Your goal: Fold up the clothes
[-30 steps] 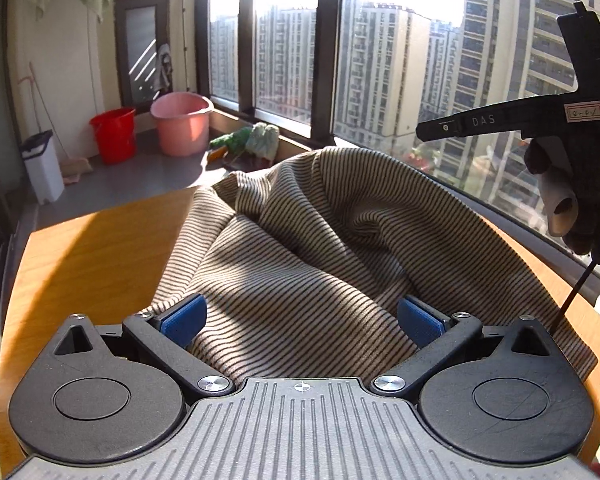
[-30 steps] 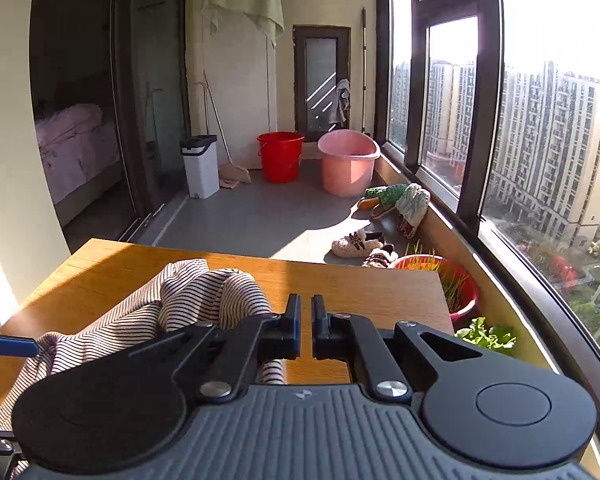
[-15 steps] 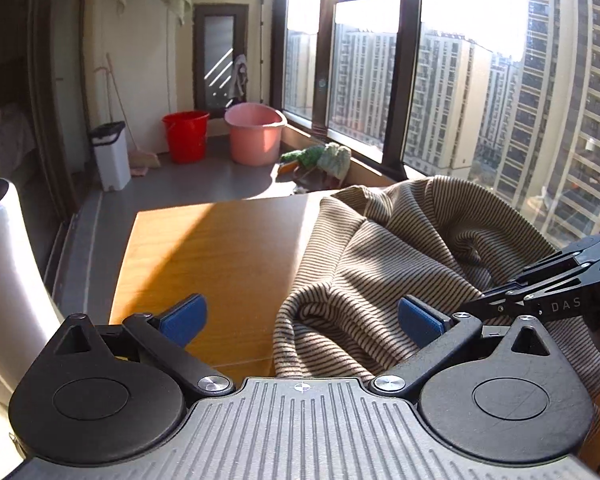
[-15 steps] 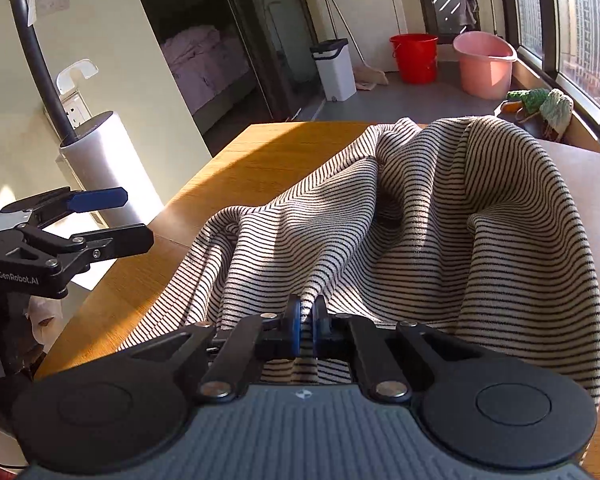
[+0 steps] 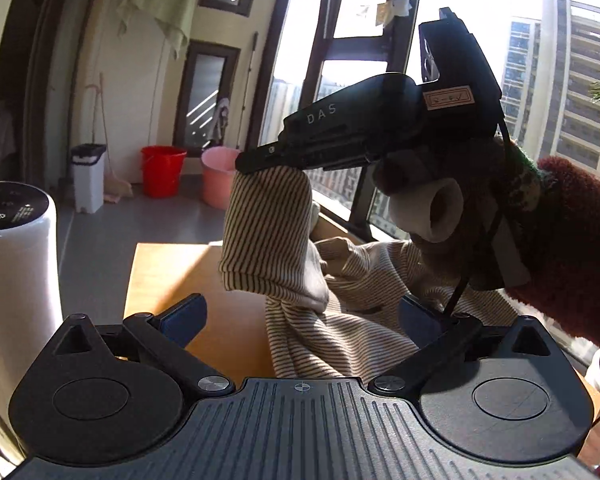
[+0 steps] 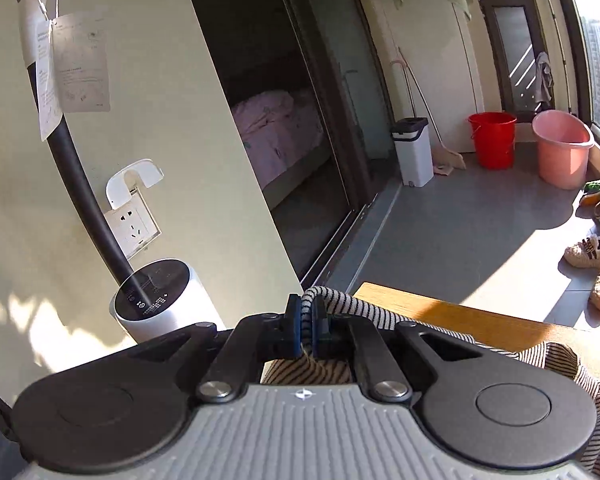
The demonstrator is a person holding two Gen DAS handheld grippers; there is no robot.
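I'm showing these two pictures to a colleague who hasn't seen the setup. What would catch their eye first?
Probably the right gripper, high in the middle of the left wrist view, shut on a fold of the striped garment and lifting it off the wooden table. The left gripper stands open below it, holding nothing. In the background, the red bucket and pink tub stand out on the grey floor.
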